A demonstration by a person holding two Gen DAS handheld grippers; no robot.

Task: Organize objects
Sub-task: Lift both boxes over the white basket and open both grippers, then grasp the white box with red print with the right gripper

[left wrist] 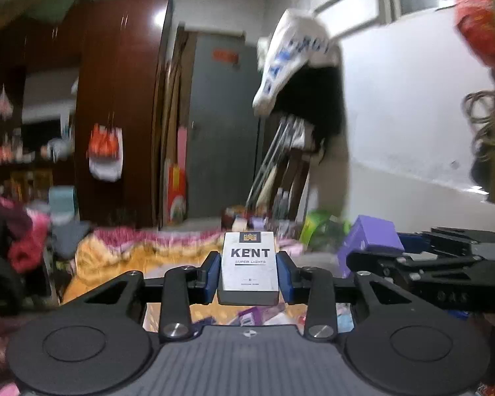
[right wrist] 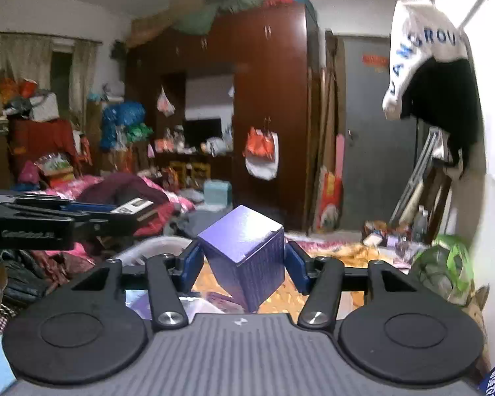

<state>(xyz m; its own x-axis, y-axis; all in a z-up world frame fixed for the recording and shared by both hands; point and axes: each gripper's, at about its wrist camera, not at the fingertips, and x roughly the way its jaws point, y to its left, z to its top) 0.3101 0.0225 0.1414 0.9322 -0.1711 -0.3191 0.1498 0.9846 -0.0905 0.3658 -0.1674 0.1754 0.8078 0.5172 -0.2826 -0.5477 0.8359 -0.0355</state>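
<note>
White cigarette pack and purple box held aloft, one per gripper, over the bed.

Transport step, by appearance: both items are lifted and neither is placed. The left gripper (left wrist: 249,269) is clamped on the cigarette pack (left wrist: 249,264), which stands upright between the blue pads (left wrist: 214,269), label facing the camera. The right gripper (right wrist: 244,264) is clamped on the purple box (right wrist: 244,250), tilted corner-down between its jaws. Both items hang above the orange bedspread (left wrist: 122,257). The next move calls for choosing a destination, lowering each item level, then releasing; the tilted box may shift on release.
</note>
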